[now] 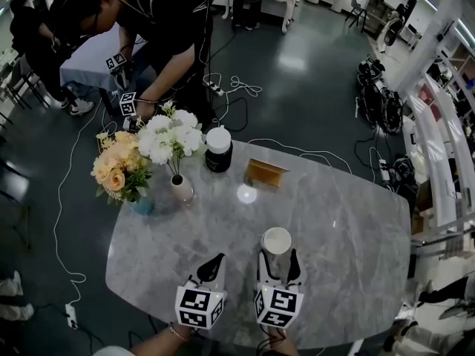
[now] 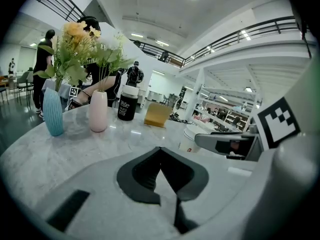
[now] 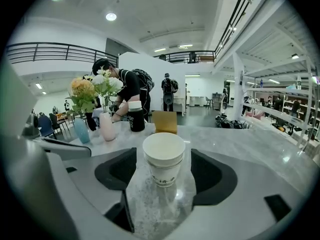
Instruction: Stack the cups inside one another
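A stack of white paper cups [image 1: 276, 242] [image 3: 163, 158] stands upright on the grey marble table [image 1: 349, 243], nested one inside another. My right gripper [image 1: 279, 261] [image 3: 162, 160] sits around the stack with one jaw on each side; the jaws stand wide and open, with a gap between each pad and the cup wall. My left gripper [image 1: 214, 264] [image 2: 160, 156] rests just left of it, shut, its pads meeting with nothing between them. In the left gripper view the cups [image 2: 192, 139] show partly behind the right gripper's finger.
Farther back on the table stand a blue vase of orange flowers [image 1: 141, 202], a pink vase of white flowers [image 1: 182, 188], a black jar with a white lid [image 1: 218, 151] and a tan block [image 1: 265, 173]. A person [image 1: 159, 28] bends over beyond the far edge. Cables lie on the floor.
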Demonstrator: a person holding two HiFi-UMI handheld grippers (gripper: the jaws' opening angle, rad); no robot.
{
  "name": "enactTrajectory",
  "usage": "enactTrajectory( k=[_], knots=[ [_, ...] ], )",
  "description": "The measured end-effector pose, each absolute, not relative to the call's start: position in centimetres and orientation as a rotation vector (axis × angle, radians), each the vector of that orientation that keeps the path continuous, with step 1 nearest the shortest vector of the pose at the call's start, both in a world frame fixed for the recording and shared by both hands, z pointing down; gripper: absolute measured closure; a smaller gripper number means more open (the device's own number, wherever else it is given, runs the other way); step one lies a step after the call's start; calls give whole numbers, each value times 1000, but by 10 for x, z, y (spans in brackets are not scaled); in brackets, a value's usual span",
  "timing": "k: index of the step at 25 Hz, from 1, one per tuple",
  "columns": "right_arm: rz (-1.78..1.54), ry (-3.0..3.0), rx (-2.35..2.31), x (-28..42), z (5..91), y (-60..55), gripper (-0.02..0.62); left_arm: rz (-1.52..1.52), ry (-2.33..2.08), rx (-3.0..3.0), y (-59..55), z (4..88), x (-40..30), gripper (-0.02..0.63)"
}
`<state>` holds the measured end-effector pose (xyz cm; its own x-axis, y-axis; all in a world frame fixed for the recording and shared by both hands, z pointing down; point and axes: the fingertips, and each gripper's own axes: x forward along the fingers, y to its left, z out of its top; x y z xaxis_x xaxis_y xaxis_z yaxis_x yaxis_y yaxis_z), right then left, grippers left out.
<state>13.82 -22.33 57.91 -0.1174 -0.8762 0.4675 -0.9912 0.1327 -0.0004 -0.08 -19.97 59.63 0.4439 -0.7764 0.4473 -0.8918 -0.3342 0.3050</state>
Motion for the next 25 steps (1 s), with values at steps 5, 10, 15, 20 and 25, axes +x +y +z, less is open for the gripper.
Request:
enactTrajectory(
  k=[5, 10, 15, 20, 25],
  knots=[
    [430, -2072, 1876, 148, 566, -217, 307, 291, -1393, 2202, -196, 590, 3, 600],
    [423, -2127, 1904, 154, 550, -208, 310, 283, -1393, 2214, -189, 582, 10, 600],
    [411, -2156, 1906, 158, 535, -198, 311, 265, -1401, 2232, -181, 569, 16, 600],
    [396, -2198, 1900, 159, 517, -180, 313, 237, -1421, 2252, -171, 550, 20, 600],
    [375, -2251, 1900, 162, 491, -157, 321, 206, -1445, 2285, -154, 521, 27, 600]
  ],
)
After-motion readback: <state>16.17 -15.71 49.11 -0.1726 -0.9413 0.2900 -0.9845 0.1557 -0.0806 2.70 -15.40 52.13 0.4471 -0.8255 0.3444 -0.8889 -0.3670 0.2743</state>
